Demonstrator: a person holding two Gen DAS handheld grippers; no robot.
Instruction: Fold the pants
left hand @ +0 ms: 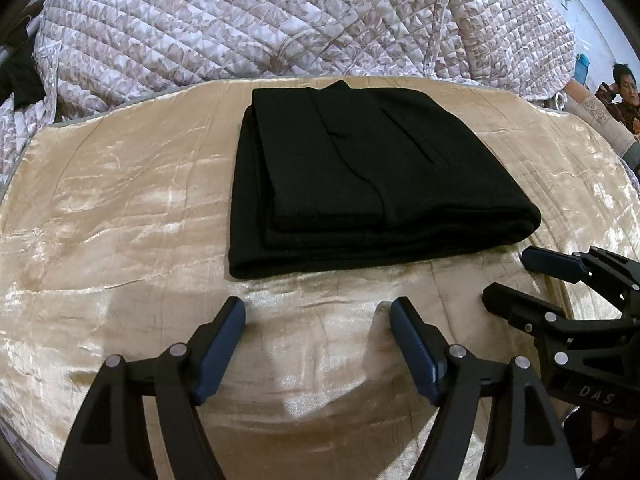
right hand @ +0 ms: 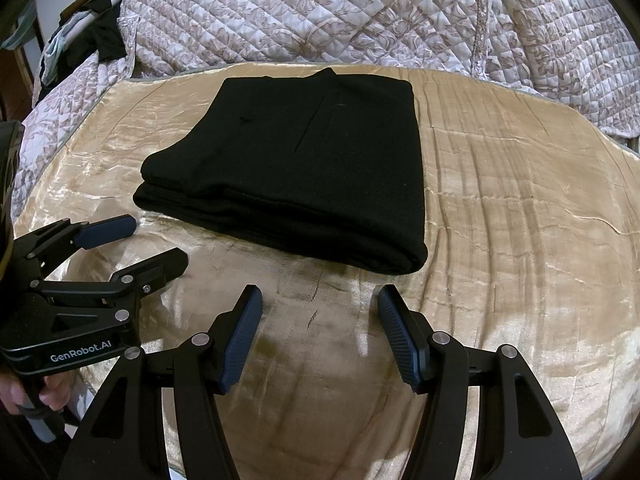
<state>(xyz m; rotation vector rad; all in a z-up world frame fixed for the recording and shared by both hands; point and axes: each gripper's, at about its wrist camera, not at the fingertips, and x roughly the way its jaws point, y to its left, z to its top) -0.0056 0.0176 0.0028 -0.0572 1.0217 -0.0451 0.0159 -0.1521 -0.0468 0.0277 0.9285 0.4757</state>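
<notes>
Bed with quilted cover (left hand: 200, 20), gold velvet spread (left hand: 120, 200), folded black pants (left hand: 360, 168)

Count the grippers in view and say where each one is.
2. The left gripper is open before the folded black pants; the right gripper is open beside it.

**Both grippers apart and empty, angled downward**

The left gripper (left hand: 318, 308) points forward and down, its two blue-padded fingers (left hand: 218, 344) spread wide with nothing between them; seen from the right wrist view it sits at the left, tilted on its side, one finger above the other; bare fingertips of the person's left hand (right hand: 40, 396) wrap the handle beneath its body. The right gripper (right hand: 320, 296) takes the same downward slant beside it, jaws parted, pads (right hand: 400, 340) touching nothing; the two tools sit close but apart.
</notes>
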